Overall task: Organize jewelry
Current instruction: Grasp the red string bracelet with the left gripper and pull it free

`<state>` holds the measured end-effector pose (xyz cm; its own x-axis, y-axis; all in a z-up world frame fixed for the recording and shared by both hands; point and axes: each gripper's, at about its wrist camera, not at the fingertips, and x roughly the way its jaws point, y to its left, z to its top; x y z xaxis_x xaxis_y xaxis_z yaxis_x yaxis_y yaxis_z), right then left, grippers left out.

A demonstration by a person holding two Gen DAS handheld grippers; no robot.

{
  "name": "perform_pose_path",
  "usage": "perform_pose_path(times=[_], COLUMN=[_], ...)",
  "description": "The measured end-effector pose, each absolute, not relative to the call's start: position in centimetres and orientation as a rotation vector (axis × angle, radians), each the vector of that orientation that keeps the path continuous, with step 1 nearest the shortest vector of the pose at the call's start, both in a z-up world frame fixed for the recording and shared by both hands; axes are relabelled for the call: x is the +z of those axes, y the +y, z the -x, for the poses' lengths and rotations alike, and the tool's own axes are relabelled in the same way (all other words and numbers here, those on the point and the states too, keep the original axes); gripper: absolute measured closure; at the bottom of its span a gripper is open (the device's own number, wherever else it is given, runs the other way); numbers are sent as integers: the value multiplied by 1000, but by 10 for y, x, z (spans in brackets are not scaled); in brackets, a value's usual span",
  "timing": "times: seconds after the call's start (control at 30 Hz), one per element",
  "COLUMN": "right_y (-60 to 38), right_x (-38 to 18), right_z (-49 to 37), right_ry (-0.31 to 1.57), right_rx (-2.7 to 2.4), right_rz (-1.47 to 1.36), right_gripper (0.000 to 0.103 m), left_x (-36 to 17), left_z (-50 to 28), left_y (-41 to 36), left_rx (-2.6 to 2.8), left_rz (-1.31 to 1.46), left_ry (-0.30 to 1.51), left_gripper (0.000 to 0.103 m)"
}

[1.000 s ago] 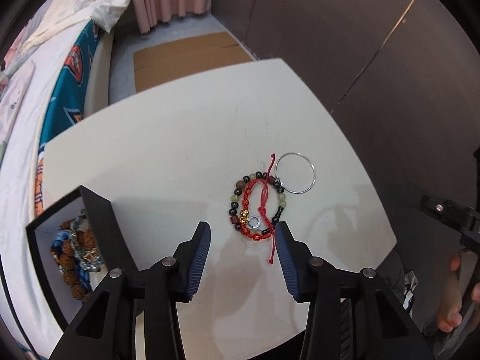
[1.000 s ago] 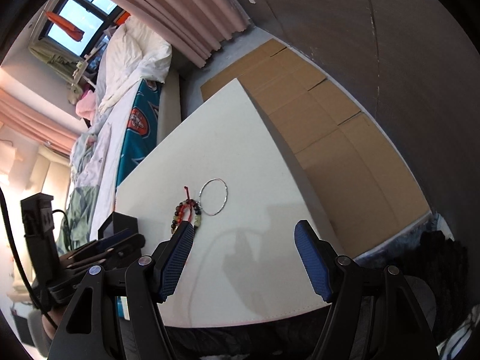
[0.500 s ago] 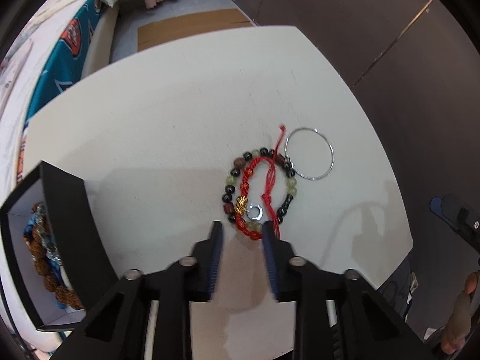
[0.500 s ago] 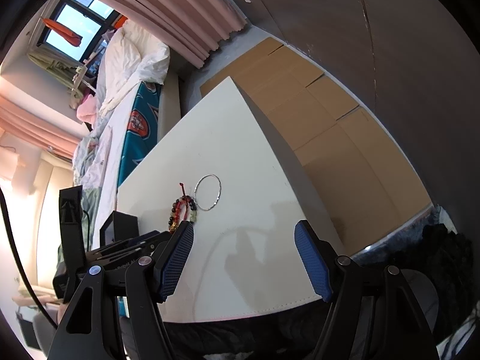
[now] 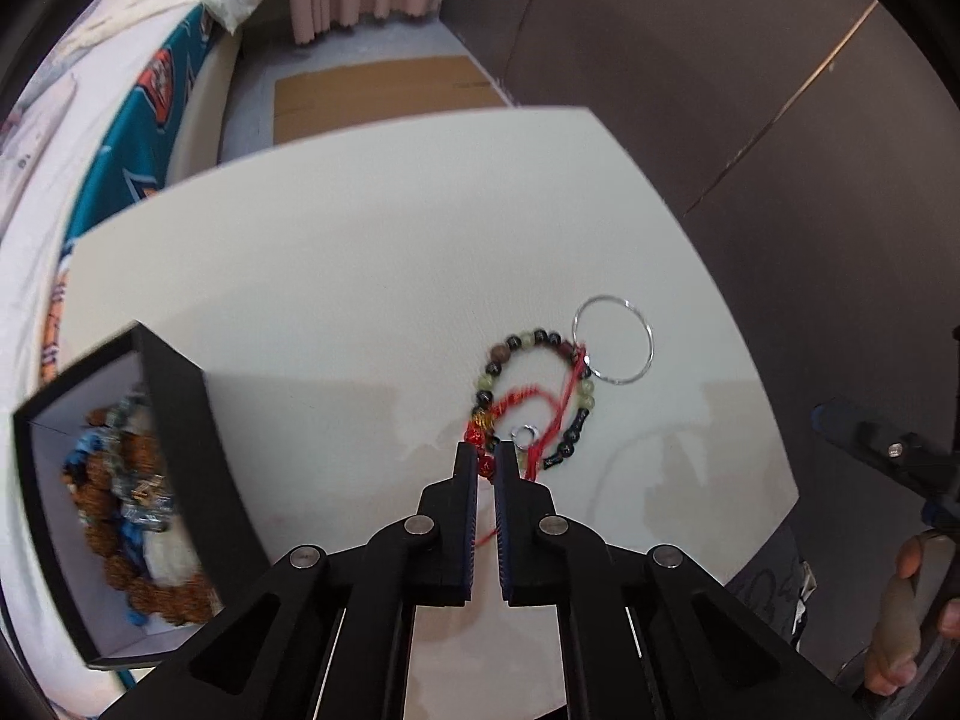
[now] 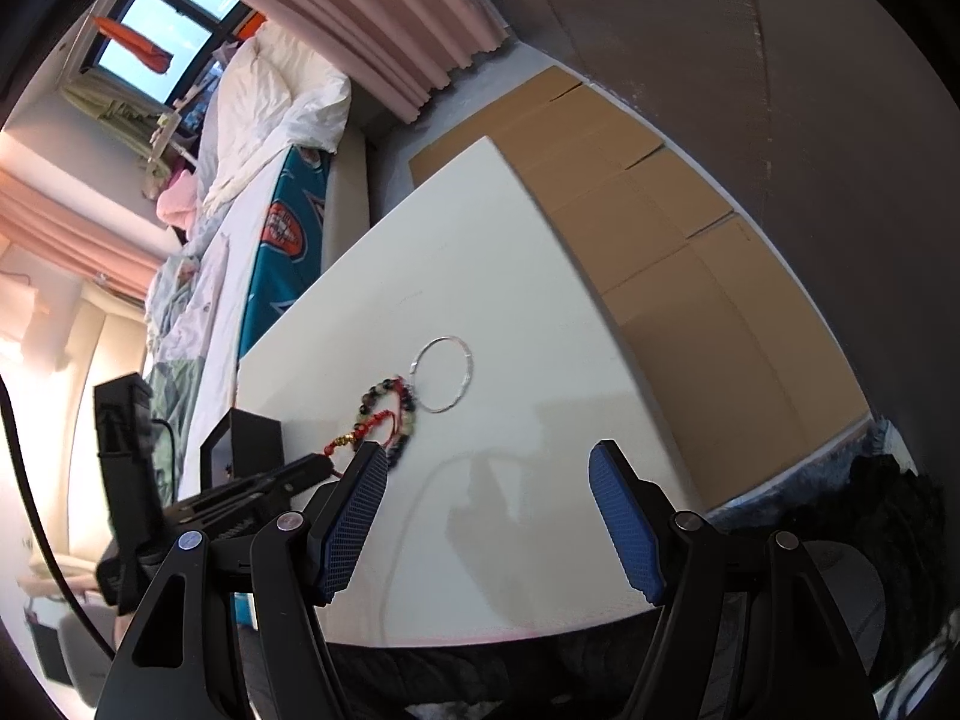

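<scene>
On the white table (image 5: 360, 300) lie a multicolour beaded bracelet (image 5: 528, 339), a thin silver bangle (image 5: 613, 339) and a small silver ring (image 5: 525, 435). A red cord bracelet (image 5: 522, 396) with a gold charm lies across the beads. My left gripper (image 5: 486, 456) points steeply down, its jaws closing with the pads pinching the red bracelet's near end. In the right wrist view, my right gripper (image 6: 486, 450) hovers open and holds nothing, above the table's near edge. The bracelets (image 6: 390, 402) and bangle (image 6: 444, 375) lie just beyond its left finger.
An open black box (image 5: 180, 396) with several bead strings inside (image 5: 120, 480) stands at the table's left. A bed (image 6: 240, 180) runs along the far side, and cardboard (image 6: 690, 252) covers the floor on the right. A person's hand (image 5: 900, 600) shows at the lower right.
My left gripper's jaws have gone from wide apart to pinched on the red bracelet's near end, whose cord is now pulled out of shape. The right gripper has stayed put.
</scene>
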<state>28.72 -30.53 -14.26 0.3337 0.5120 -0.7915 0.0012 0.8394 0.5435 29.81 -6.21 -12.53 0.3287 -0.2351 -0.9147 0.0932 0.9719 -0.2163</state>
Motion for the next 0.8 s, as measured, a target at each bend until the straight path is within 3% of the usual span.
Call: perform_pose_path(times=[0.4,0.67,0.77,0.8], right_y=[-251,-232,-237,-240], right_x=[-134,-145,-145,-145], right_z=[-306,-324,-322,-321], right_ry=[1213,1262,1262,1261], right_rx=[436,390,393,393], right_rz=[-382,-275,-291,-297], right_gripper=[33,33,33,33], left_x=[-79,-91,-102,-107], left_z=[-281,-285,-286,-288], left_y=[-28,-31,-37,-39], left_rx=[-197,-221,-232,-233], left_rz=[157,141,136,136], left_ry=[1103,1168,1205,1222], left_gripper=[103,103,99,88])
